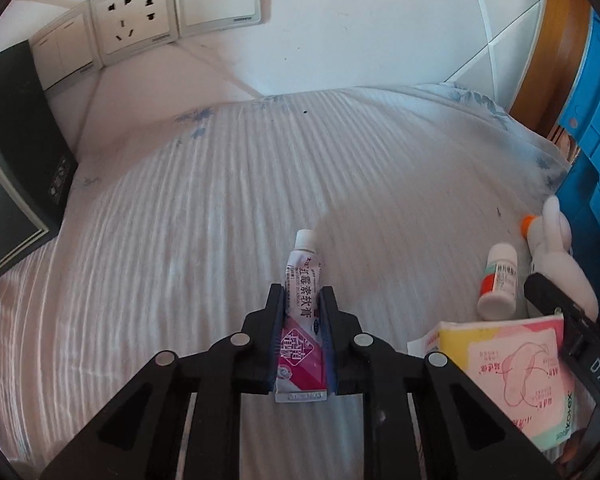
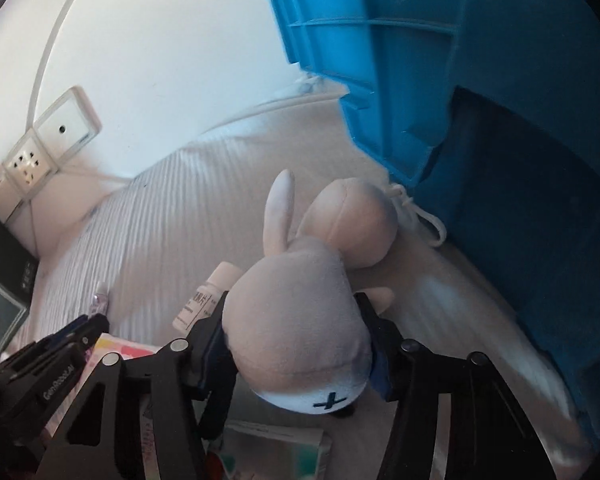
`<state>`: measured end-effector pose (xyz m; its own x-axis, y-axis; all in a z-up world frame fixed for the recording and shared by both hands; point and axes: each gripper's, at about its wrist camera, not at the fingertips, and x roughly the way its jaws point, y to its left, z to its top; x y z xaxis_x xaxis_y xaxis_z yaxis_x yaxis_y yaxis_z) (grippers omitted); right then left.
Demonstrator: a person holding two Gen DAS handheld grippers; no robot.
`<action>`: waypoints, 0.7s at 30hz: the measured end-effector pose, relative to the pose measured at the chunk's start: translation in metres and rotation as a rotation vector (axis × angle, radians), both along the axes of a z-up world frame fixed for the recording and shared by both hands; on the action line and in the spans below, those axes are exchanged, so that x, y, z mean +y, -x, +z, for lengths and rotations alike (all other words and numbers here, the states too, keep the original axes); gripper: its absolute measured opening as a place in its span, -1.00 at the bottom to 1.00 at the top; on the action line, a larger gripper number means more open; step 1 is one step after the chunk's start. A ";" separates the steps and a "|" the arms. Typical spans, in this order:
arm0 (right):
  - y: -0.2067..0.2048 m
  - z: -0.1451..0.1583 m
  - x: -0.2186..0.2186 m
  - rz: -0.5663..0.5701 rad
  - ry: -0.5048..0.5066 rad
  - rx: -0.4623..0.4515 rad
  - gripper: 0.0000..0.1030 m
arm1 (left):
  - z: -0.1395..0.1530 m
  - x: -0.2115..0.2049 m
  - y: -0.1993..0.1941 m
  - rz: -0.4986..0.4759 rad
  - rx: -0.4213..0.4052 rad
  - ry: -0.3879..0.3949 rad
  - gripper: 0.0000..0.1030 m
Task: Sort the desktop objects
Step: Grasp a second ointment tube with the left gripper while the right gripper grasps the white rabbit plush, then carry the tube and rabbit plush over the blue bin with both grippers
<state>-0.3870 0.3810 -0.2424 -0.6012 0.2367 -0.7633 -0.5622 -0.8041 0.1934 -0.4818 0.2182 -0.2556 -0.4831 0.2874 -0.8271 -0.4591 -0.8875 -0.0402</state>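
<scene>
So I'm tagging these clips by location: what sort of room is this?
Probably a bedroom or similar home room: a striped floral cloth covers the surface, wall sockets sit just above it, and a plush rabbit lies beside a blue plastic crate.

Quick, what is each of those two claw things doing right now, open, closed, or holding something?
Left gripper: closed on the ointment tube.
Right gripper: closed on the plush rabbit.

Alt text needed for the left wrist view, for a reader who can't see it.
The left gripper is shut on a pink-and-white ointment tube lying on a white striped cloth. To the right lie a small white bottle, a plush rabbit, a pink packet and a blue crate; wall sockets sit behind.
</scene>
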 end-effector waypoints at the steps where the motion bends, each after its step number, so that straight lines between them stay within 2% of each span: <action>1: 0.001 0.002 -0.002 0.024 -0.005 -0.002 0.07 | 0.000 -0.005 -0.004 0.006 -0.005 0.005 -0.67; 4: -0.001 0.004 -0.017 0.161 0.017 -0.003 0.05 | 0.006 -0.029 -0.018 0.044 -0.015 0.018 -0.67; 7: -0.004 -0.001 -0.042 0.346 0.053 -0.041 0.04 | 0.012 -0.061 -0.042 0.100 -0.047 0.036 -0.67; 9: -0.012 0.000 -0.066 0.468 0.024 -0.063 0.04 | 0.017 -0.080 -0.060 0.120 -0.063 0.042 -0.67; 11: -0.022 0.002 -0.081 0.536 0.065 -0.069 0.04 | 0.025 -0.097 -0.082 0.137 -0.048 0.046 -0.67; 16: -0.052 0.023 -0.111 0.577 0.063 -0.060 0.04 | 0.062 -0.123 -0.134 0.155 0.022 0.032 -0.67; 21: -0.082 0.065 -0.134 0.613 0.029 -0.020 0.04 | 0.106 -0.139 -0.179 0.165 0.088 -0.011 -0.67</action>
<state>-0.3045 0.2470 -0.1770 -0.6068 -0.1685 -0.7768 -0.0031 -0.9768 0.2142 -0.3026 0.0796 -0.1501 -0.5949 0.2070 -0.7767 -0.3098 -0.9507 -0.0160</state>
